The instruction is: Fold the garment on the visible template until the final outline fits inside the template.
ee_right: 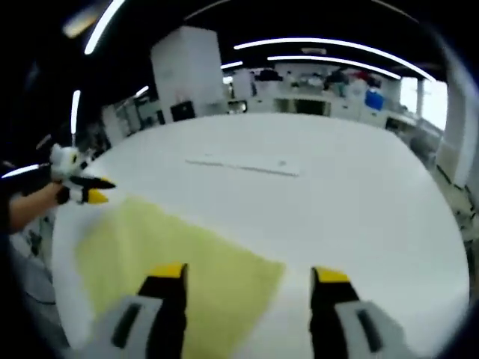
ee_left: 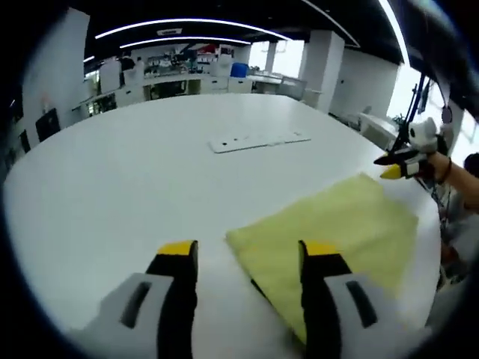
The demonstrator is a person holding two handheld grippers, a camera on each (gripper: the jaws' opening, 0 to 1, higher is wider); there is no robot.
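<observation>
Now holding both tongs, left gripper (ee_left: 247, 254) and right gripper (ee_right: 248, 278), wide and empty above the yellow garment (ee_left: 337, 232), ready to grab corners for folding.

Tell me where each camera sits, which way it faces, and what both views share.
Left gripper view: rides the left gripper, open above the yellow garment, facing across the white table; the right gripper enters at right.
Right gripper view: rides the right gripper, open over the garment's other end; a hand holds the left gripper there.
Shared: garment, table, flat white strip.

Bright ceiling strip lights (ee_left: 187, 24), soft blur, perhaps window glare, fisheye-warped edges
</observation>
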